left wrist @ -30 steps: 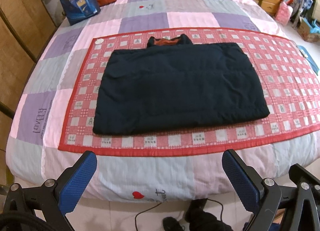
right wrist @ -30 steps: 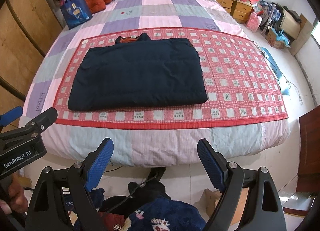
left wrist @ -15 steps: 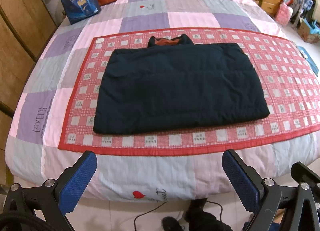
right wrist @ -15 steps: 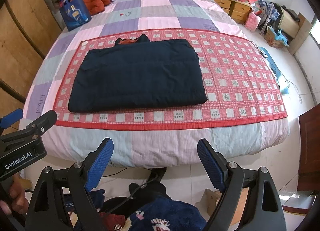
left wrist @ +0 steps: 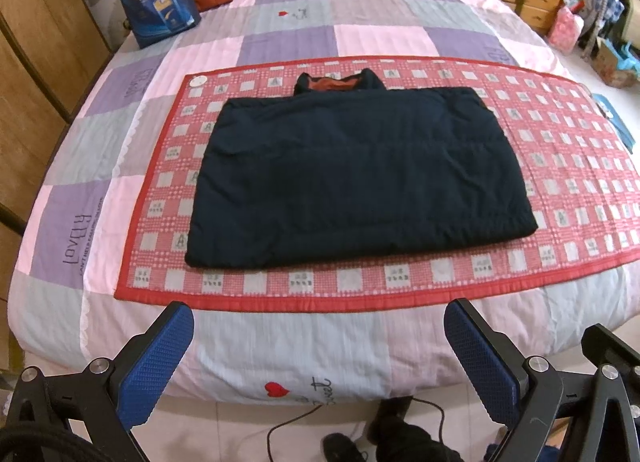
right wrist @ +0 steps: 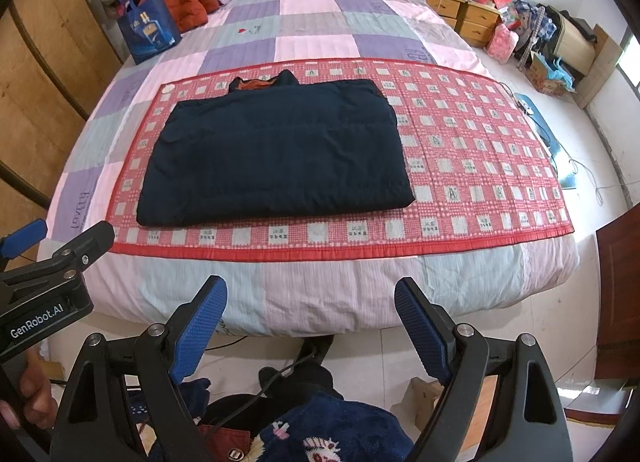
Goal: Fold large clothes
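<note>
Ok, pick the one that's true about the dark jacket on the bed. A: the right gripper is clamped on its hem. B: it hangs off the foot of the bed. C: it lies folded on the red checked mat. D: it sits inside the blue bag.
C: the dark jacket lies flat as a folded rectangle wholly on the red checked mat, with both grippers open and clear of it.

Bright, even daylight, both views sharp.
Strong fisheye bending at the edges; black corner vignette in the right-wrist view.

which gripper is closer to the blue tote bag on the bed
Left. The left gripper is at the bed's foot on the blue tote bag's side; the right gripper is beside it, farther right. Both are far away.
</note>
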A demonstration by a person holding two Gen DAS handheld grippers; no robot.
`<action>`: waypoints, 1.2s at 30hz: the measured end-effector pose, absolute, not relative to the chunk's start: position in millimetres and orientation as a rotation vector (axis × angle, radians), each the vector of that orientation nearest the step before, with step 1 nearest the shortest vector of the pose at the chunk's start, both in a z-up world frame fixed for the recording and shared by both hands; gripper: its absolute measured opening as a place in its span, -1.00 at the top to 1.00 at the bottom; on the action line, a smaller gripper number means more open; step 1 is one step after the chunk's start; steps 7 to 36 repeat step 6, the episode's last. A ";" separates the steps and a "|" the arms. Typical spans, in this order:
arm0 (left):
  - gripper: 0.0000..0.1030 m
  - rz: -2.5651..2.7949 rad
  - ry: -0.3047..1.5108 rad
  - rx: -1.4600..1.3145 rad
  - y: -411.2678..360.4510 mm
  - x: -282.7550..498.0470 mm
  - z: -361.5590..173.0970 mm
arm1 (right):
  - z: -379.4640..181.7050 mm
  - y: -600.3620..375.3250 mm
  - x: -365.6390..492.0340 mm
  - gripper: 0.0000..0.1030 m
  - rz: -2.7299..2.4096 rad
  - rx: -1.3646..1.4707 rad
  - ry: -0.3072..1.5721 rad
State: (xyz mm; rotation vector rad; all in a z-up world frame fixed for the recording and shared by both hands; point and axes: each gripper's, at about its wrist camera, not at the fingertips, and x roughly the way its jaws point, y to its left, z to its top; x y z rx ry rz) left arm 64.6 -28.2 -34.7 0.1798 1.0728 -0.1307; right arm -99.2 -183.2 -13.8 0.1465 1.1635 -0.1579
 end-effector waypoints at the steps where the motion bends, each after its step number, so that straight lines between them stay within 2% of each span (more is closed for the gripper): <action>1: -1.00 -0.132 1.072 0.180 -29.3 64.2 -33.5 | -13.6 -183.3 -99.0 -0.72 -0.158 0.145 1.163; 36: -1.00 -0.144 1.071 0.177 -29.1 64.5 -31.0 | -12.0 -182.4 -99.1 -0.72 -0.160 0.143 1.161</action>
